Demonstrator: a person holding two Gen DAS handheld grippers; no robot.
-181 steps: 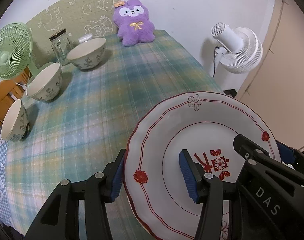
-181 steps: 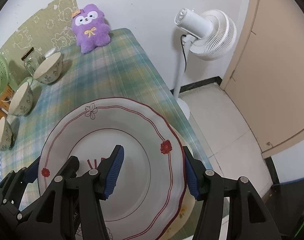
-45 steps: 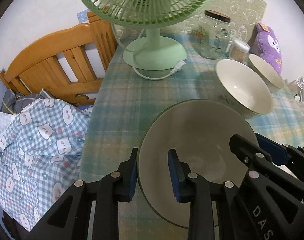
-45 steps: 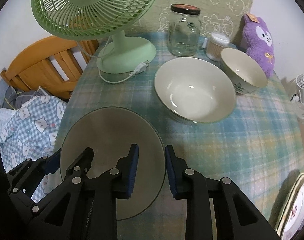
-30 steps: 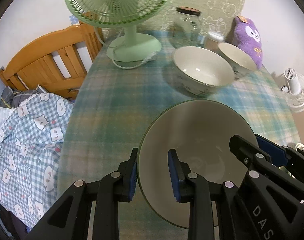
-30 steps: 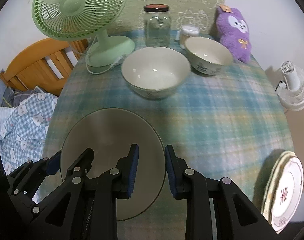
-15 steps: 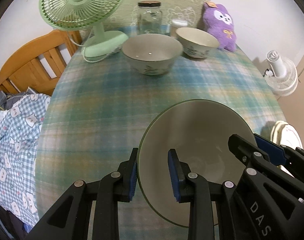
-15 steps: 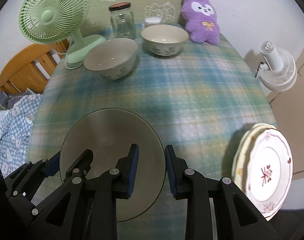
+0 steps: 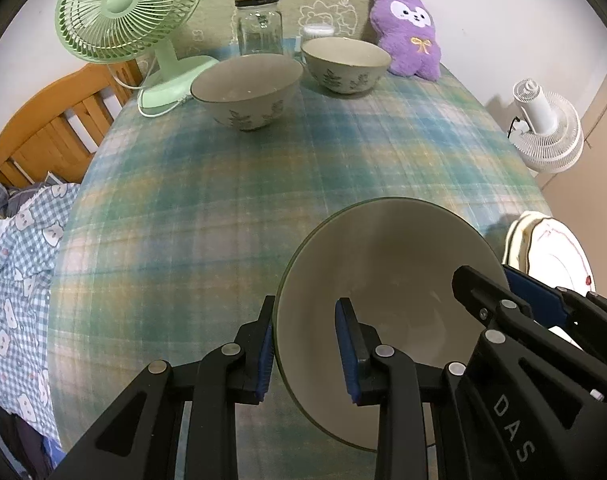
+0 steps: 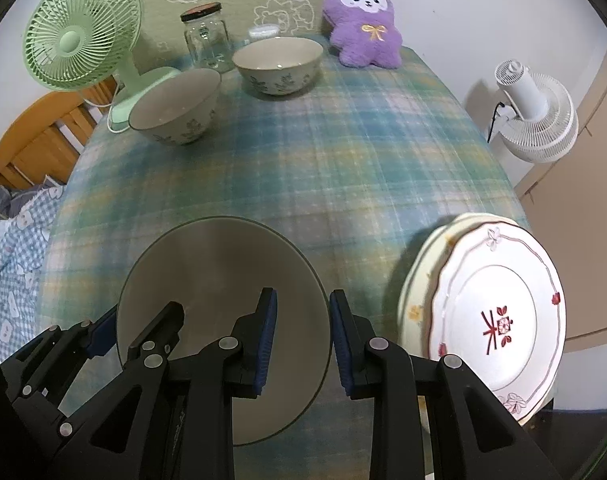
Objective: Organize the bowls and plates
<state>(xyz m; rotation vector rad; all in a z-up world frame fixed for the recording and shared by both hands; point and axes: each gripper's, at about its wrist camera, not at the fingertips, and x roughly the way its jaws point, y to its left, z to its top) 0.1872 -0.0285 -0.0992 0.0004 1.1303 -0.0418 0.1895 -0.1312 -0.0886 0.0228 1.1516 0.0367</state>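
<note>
Here, both of my grippers clamp one grey-green bowl [image 9: 387, 280] held above a plaid tablecloth [image 9: 263, 184] — the left gripper [image 9: 305, 350] pinches the bowl's left rim between its blue pads, one pad inside the bowl and one outside, and the right gripper [image 10: 302, 338] pinches the opposite rim the same way. To the right of the bowl, a stack of plates [image 10: 499, 312] sits at the table's edge, its top plate white with red trim. At the far end stand two more bowls with leaf patterns [image 10: 175, 110] [image 10: 277, 64], a green desk fan [image 10: 79, 36], a glass jar [image 10: 205, 38] and a purple plush toy [image 10: 363, 20] — all well apart from the held bowl
</note>
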